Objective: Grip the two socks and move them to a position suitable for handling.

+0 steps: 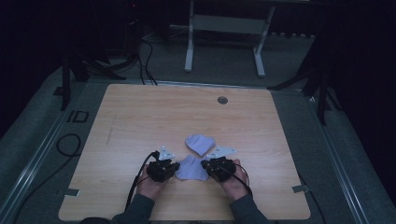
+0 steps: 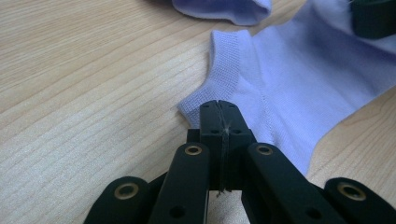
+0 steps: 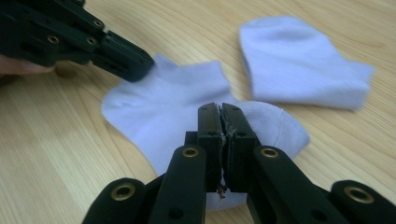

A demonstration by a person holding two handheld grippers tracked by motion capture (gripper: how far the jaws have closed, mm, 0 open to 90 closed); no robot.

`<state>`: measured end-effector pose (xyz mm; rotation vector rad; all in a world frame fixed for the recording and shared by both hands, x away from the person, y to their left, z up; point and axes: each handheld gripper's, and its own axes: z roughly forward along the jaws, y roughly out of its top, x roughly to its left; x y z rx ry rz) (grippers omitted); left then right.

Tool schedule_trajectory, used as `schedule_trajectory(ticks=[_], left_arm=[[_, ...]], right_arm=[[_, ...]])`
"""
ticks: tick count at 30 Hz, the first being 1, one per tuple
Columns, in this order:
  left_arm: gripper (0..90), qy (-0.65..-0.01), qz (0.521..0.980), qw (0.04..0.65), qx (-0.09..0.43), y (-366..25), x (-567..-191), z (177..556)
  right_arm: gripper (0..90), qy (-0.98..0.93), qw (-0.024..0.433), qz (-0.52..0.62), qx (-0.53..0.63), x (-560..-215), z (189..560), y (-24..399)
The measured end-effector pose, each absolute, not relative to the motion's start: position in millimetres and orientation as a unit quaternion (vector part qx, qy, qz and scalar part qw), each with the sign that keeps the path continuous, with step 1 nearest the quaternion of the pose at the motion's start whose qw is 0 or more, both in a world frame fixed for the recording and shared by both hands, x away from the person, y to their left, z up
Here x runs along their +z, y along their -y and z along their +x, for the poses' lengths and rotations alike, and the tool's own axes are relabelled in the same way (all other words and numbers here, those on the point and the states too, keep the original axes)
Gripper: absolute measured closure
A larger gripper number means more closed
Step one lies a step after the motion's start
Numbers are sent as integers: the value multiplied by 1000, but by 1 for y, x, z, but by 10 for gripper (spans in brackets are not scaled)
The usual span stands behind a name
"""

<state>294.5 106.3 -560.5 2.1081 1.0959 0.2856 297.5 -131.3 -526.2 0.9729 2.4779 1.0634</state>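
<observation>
Two pale lavender socks lie on the wooden table [image 1: 140,116]. The near sock [image 1: 189,169] [image 2: 289,84] [image 3: 163,102] lies flat between my two grippers. My left gripper [image 1: 176,165] [image 2: 219,109] [image 3: 140,63] is shut on the corner of its ribbed cuff. My right gripper [image 1: 204,164] [image 3: 219,112] [image 2: 373,18] is shut on the fabric at its toe end, and some sock shows below the jaws. The far sock [image 1: 200,143] [image 3: 299,60] [image 2: 224,9] lies folded just beyond, touched by neither gripper.
A round cable hole [image 1: 222,100] sits near the table's far edge. Beyond the table stands a white desk frame [image 1: 224,28] on a dark floor. A black cable loop [image 1: 70,144] lies off the table's left side.
</observation>
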Motion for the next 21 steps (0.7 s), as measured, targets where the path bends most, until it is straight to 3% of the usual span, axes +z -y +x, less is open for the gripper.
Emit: schedule_trajectory(ticks=[21], left_arm=[[897,-428,819,369,100,-107,-561,294]], right_arm=[[865,-838,191,390,330,-532,273,191]])
